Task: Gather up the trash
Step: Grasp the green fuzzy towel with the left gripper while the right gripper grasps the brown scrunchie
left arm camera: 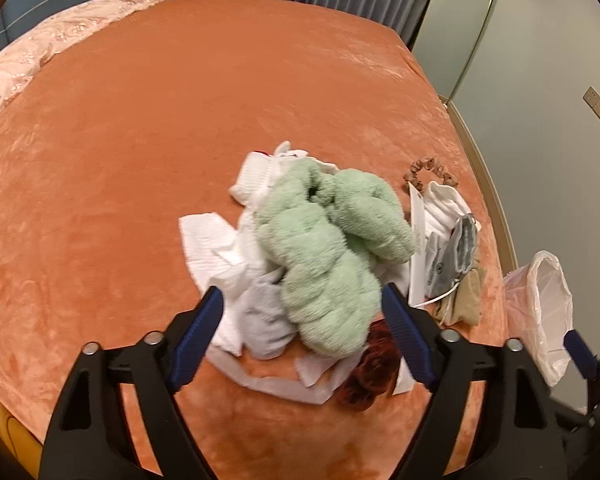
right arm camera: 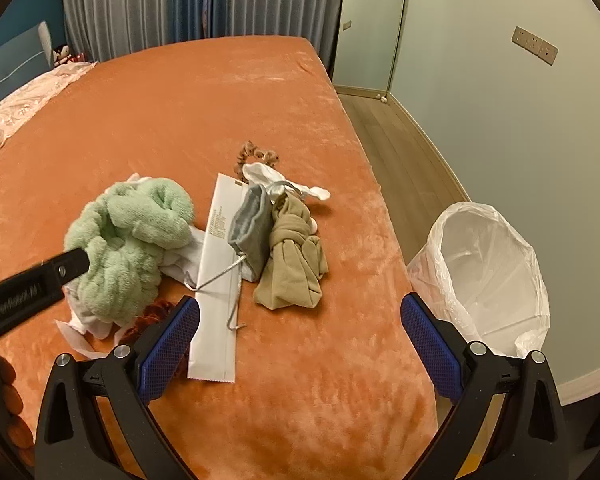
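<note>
A clothes pile (right arm camera: pixel 128 240) lies on the bed (right arm camera: pixel 220 92), the lined bin (right arm camera: pixel 488 272) beside its right edge.

Left wrist view: mounted behind the left gripper (left arm camera: pixel 302 308), angled steeply down at the bed (left arm camera: pixel 140 140), close over the green towel (left arm camera: pixel 332 240).

Right wrist view: mounted behind the right gripper (right arm camera: pixel 300 316), similarly tilted, set further right; takes in the bed's right edge, the floor (right arm camera: pixel 400 148) and the lined bin (right arm camera: pixel 484 264).

Shared: towel, white paper sleeve (right arm camera: pixel 216 280), tan cloth (right arm camera: pixel 292 264), bin, far curtains (right arm camera: pixel 140 4).
</note>
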Demonstrator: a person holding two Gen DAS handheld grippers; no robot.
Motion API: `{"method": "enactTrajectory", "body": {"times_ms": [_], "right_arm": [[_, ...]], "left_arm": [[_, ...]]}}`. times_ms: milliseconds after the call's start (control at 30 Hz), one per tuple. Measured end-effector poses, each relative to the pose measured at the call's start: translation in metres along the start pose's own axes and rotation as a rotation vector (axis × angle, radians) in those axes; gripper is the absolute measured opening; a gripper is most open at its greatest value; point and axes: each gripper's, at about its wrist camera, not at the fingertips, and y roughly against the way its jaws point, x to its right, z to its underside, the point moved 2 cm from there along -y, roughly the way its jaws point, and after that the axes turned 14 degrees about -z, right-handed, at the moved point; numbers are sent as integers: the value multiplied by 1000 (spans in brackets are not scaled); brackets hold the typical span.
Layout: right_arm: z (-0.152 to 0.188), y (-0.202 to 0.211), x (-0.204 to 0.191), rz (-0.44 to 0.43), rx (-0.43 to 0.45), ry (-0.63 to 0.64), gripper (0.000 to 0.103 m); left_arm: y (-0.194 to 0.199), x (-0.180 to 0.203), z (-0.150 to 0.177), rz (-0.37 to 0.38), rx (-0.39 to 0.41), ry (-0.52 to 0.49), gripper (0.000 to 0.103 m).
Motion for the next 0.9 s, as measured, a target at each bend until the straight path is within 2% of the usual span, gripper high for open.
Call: {"method": "enactTrajectory", "body": {"times_ms": [100, 167, 200, 267, 333, 433, 633, 700, 767, 900], "right_arm": [[1, -4, 3, -1, -10, -6, 96], [2, -8, 5, -6, -19, -12, 96], [3, -9, 6, -8, -23, -15, 96], [4, -13, 8, -11, -35, -20, 96], [5, -16, 9, -22, -44, -29, 96], [0, -18, 10, -49, -42, -35, 94], [-19, -25, 6, -108, -28, -43, 80], [-26, -29, 2, -125, -22, -36, 74], [-33, -33, -6, -150, -32, -27, 64], [-43, -35, -25, -239, -30, -37, 63]], "left_arm": [[-4, 7, -2, 16, -17, -8, 61], [-6, 10, -2, 29, -28, -9, 46], [-8, 13, -2, 33, -37, -11, 42], [-12, 16, -2, 35, -55, -19, 18], [-14, 16, -3, 40, -68, -17, 14], [-7, 14, -5, 40, -44, -10, 11], [16, 4, -14, 62, 7, 11, 10], [25, -1, -18, 64, 27, 16, 10], [33, -6, -22, 65, 45, 25, 10], [43, -16, -32, 70, 70, 45, 10]]}}
